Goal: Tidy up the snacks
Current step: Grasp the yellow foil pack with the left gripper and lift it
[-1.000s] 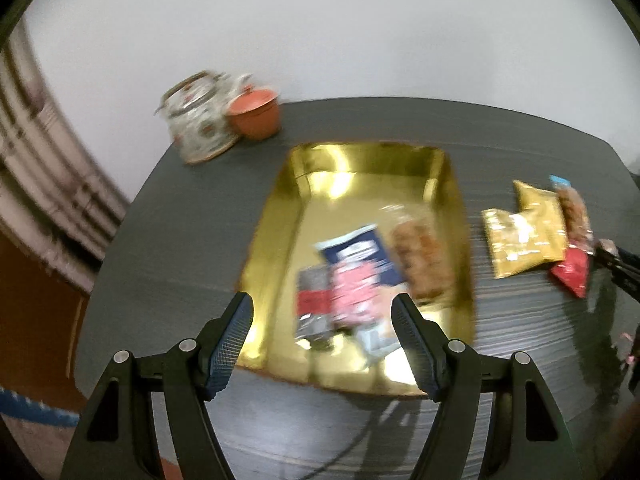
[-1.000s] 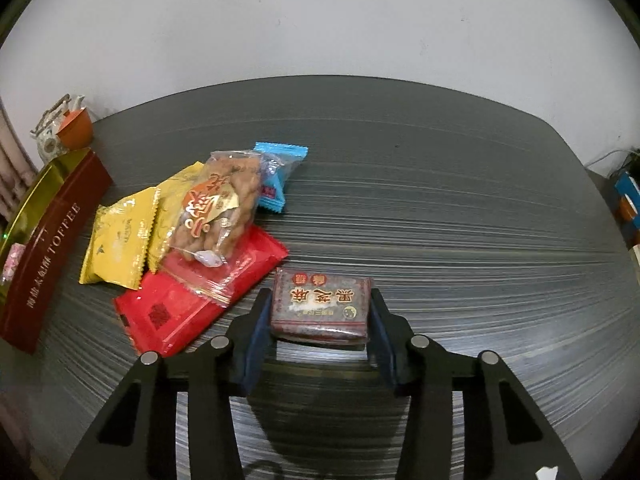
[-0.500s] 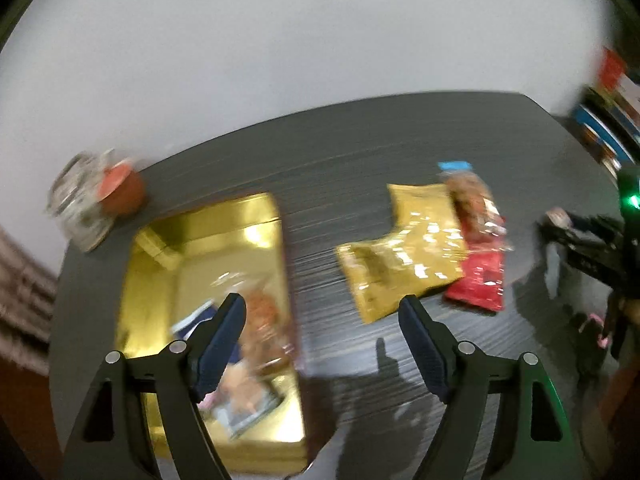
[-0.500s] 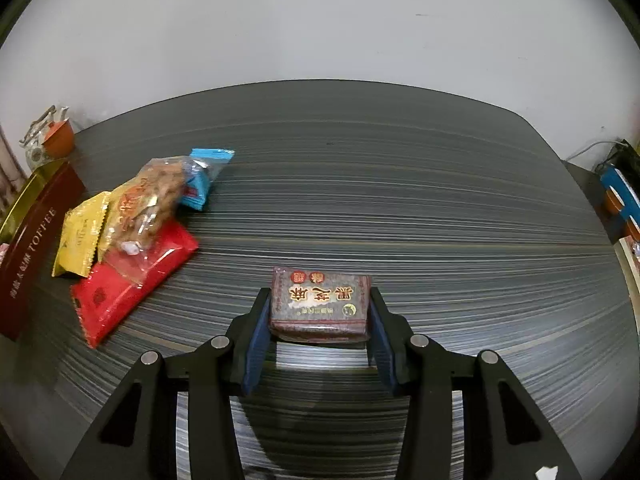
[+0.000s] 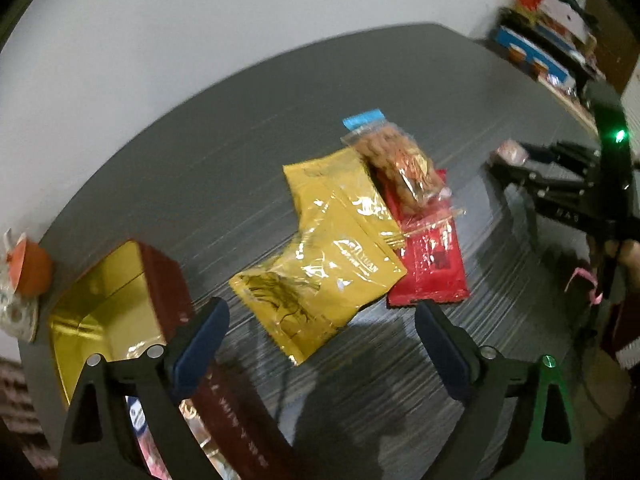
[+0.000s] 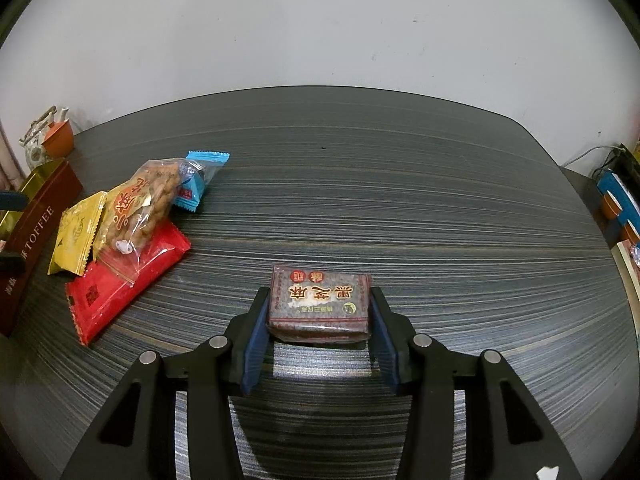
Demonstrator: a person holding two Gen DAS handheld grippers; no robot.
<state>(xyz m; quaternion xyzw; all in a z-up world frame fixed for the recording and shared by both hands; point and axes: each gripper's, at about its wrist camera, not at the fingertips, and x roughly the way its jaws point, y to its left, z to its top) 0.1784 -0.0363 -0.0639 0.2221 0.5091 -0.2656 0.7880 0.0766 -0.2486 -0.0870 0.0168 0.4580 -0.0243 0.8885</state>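
My right gripper point(image 6: 320, 320) is shut on a dark brown snack block point(image 6: 319, 303) with red and gold print, held just above the dark table point(image 6: 400, 216). My left gripper point(image 5: 320, 340) is open and empty, hovering over the near corner of two yellow packets point(image 5: 320, 276). Beside them lie a red packet point(image 5: 430, 258), a clear bag of nuts point(image 5: 400, 168) and a blue packet point(image 5: 362, 118). The gold-lined toffee tin point(image 5: 104, 304) sits at the lower left with snacks inside. The same pile point(image 6: 132, 220) and tin point(image 6: 36, 216) show left in the right wrist view.
A teapot and orange cup point(image 6: 48, 140) stand at the table's far left corner by the white wall. Shelves with boxes point(image 5: 540, 40) lie beyond the table's right edge. The right gripper shows in the left wrist view point(image 5: 516, 156).
My left gripper swung right from above the tin to above the yellow packets. My right gripper kept hold of the brown block and shifted slightly relative to the pile.
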